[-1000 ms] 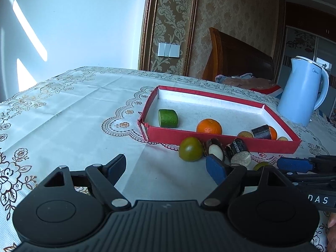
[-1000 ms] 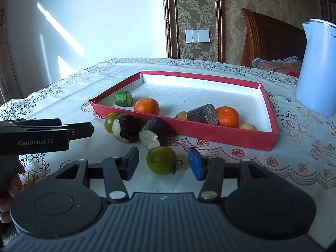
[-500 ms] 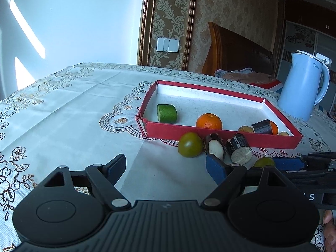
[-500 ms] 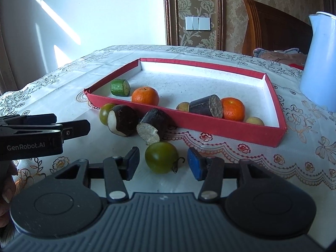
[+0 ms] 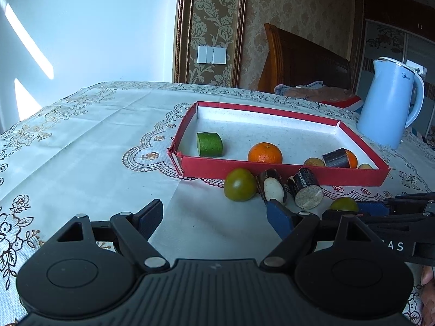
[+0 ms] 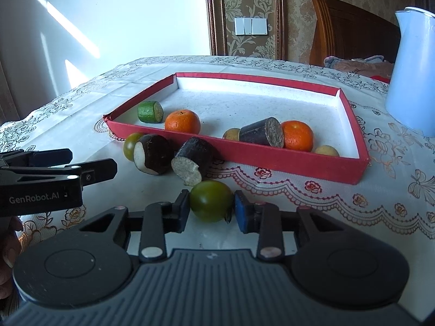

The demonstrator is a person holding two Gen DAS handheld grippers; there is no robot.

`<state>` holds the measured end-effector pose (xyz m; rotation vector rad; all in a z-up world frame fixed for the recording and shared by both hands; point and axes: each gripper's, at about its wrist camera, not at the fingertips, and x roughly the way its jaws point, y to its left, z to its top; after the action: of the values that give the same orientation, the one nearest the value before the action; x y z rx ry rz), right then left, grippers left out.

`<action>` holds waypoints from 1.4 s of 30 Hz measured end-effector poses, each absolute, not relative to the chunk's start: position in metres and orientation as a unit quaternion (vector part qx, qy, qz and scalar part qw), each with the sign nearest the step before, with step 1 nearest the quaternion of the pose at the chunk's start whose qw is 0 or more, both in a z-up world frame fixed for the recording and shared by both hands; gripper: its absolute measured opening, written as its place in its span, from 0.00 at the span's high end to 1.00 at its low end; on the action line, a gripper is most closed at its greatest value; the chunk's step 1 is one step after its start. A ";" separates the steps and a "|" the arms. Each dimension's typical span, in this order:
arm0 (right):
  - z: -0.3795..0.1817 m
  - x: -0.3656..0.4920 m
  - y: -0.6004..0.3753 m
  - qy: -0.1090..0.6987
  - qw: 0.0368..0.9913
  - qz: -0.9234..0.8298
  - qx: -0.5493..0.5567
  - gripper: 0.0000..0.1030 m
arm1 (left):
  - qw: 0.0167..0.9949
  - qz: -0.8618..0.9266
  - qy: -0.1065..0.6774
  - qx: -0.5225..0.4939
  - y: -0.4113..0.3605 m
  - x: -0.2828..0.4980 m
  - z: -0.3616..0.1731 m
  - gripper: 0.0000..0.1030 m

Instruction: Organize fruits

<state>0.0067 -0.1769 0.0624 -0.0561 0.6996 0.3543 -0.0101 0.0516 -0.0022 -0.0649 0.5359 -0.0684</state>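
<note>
My right gripper (image 6: 212, 207) is shut on a green tomato (image 6: 211, 200) that rests on the tablecloth in front of the red tray (image 6: 285, 160). Two dark sugarcane pieces (image 6: 194, 159) and a second green tomato (image 6: 131, 145) lie beside it against the tray's near wall. In the tray lie a green cucumber piece (image 6: 149, 112), two oranges (image 6: 182, 121), a sugarcane piece (image 6: 262, 135) and small yellow fruits (image 6: 326, 150). My left gripper (image 5: 214, 214) is open and empty, low over the cloth, short of the other green tomato (image 5: 239, 184).
A blue kettle (image 5: 388, 114) stands to the right behind the tray. A wooden chair (image 5: 301, 62) with cloth on it is at the table's far side. The embroidered tablecloth (image 5: 81, 146) stretches to the left of the tray.
My right gripper has moved forward and closed its fingers onto the green tomato. The left gripper has stayed open and shifted only a little.
</note>
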 end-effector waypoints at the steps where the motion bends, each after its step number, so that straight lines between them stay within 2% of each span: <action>1: 0.063 0.006 -0.178 0.339 0.925 0.172 -0.025 0.68 | 0.963 -0.038 0.264 -0.034 0.050 -0.011 -0.002 0.19; 12: 0.067 -0.005 -0.201 0.329 0.930 0.161 -0.016 0.68 | 0.964 -0.074 0.253 -0.021 0.018 -0.004 0.001 0.19; 22: 0.065 -0.005 -0.216 0.329 0.929 0.170 0.009 0.68 | 0.966 -0.051 0.251 -0.041 0.020 0.006 -0.001 0.19; 23: 0.065 -0.005 -0.217 0.329 0.929 0.171 0.011 0.68 | 0.966 -0.050 0.250 -0.041 0.019 0.006 -0.001 0.22; 24: 0.065 -0.005 -0.217 0.328 0.929 0.172 0.013 0.68 | 0.966 -0.046 0.249 -0.040 0.018 0.007 -0.001 0.30; 26: 0.064 -0.004 -0.218 0.330 0.928 0.173 0.016 0.68 | 0.965 -0.042 0.256 -0.041 0.017 0.011 -0.002 0.34; 42: 0.062 -0.002 -0.218 0.335 0.926 0.173 0.018 0.68 | 0.961 -0.032 0.268 -0.056 0.006 0.025 -0.001 0.36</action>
<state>-0.0024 -0.2175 0.0618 0.0378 0.6874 0.3542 0.0251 0.0060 -0.0013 -0.1144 0.5429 -0.0639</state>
